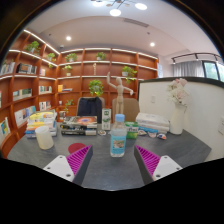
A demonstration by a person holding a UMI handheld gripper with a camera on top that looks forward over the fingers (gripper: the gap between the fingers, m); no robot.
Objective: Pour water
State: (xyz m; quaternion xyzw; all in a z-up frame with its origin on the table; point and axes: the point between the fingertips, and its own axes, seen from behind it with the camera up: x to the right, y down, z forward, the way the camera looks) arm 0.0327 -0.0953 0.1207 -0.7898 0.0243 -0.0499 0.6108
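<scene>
With its pink-padded gripper [111, 160] open and empty, the clear water bottle [119, 137] stands upright on the grey table [110, 172] just ahead, between the fingers; a straight, level approach to its mid-body looks the surest grasp before pouring.

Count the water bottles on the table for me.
1. The water bottle stands on the table, just ahead of the open claw and midway between its fingers. Others could be hidden among the clutter behind it.
</scene>
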